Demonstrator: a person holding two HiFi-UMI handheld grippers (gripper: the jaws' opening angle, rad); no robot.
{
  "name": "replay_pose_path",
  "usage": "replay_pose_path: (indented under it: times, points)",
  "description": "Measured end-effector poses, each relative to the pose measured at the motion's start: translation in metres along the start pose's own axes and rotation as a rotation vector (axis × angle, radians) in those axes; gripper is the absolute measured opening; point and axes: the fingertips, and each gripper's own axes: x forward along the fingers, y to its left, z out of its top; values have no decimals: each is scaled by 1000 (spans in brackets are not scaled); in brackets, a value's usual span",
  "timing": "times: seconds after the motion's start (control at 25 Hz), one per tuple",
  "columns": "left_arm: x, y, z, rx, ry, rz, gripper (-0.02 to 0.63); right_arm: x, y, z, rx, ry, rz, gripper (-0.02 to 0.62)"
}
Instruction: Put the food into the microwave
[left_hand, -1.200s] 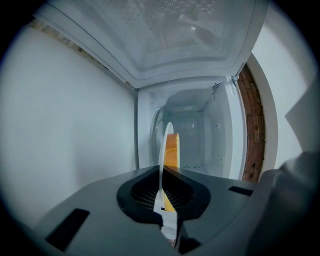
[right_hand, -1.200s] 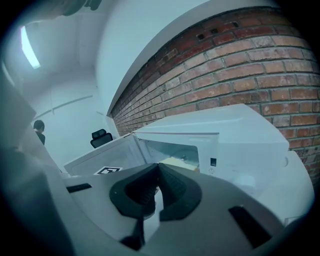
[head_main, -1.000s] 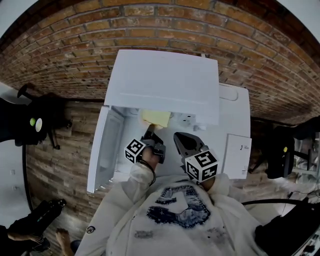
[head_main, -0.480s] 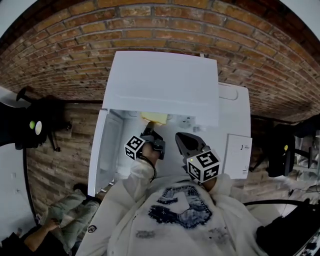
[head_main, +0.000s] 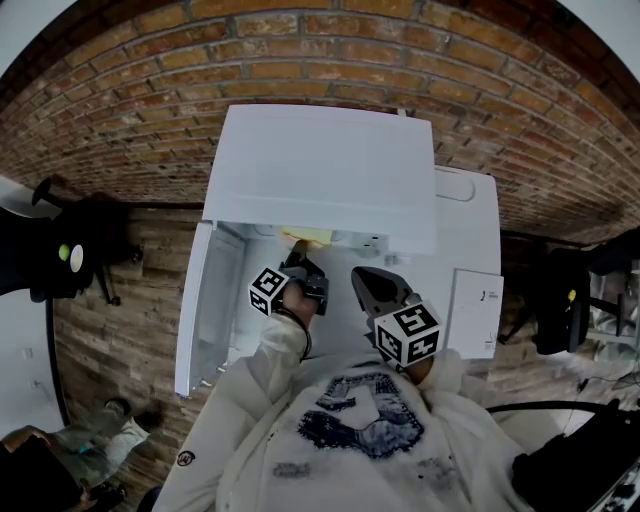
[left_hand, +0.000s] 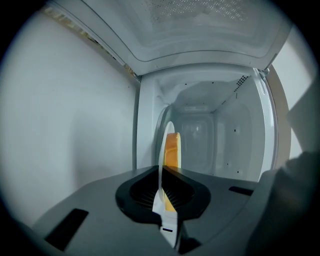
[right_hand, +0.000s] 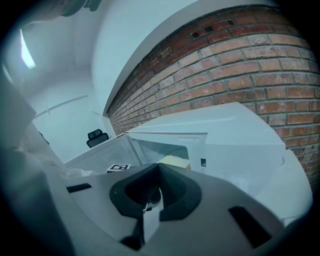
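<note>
The white microwave stands with its door swung open to the left. My left gripper reaches into the cavity and is shut on the rim of a thin white plate carrying a yellow slice of food. In the left gripper view the plate shows edge-on between the jaws of the left gripper, with the cavity's back wall beyond. From the head view only a strip of the food shows under the microwave's top. My right gripper hangs just outside the opening, shut and holding nothing. In its own view the right gripper has its jaws together.
The microwave sits on a white table against a brick wall. A white booklet lies at the right. Black chairs stand at both sides. A person's legs show on the wooden floor at lower left.
My left gripper has pushed the plate deeper into the microwave, so less of the food shows under its top. The right gripper has stayed put. The person at lower left has shifted.
</note>
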Motion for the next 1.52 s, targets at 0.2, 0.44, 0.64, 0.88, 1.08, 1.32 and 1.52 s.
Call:
replay_pose_path:
  times: [0.2,0.44,0.64,0.88,1.08,1.32,1.52]
  points:
    - [1,-3,1,22,0,-29,20,-1,-1,-1,1,-1,2,14]
    - [-6,-4,-5,35,13,-34,28,-3,0,0,2,-7,6,14]
    - [-16,-1,-12,29,18,-29,29,-5,1,-1,5,-11,13,14]
    - [-21,-1,-16,47,30,-43,31,-9,1,-2,7,-15,14,14]
    - [-20,-4,-20,65,48,-56,69,-13,-2,-1,7,-17,10,15]
    - [-24,-3,-26,71,67,-56,78,-14,-2,-1,7,-19,15,14]
    - [-26,2,-28,59,69,-36,49,-14,-3,-2,8,-18,17,14]
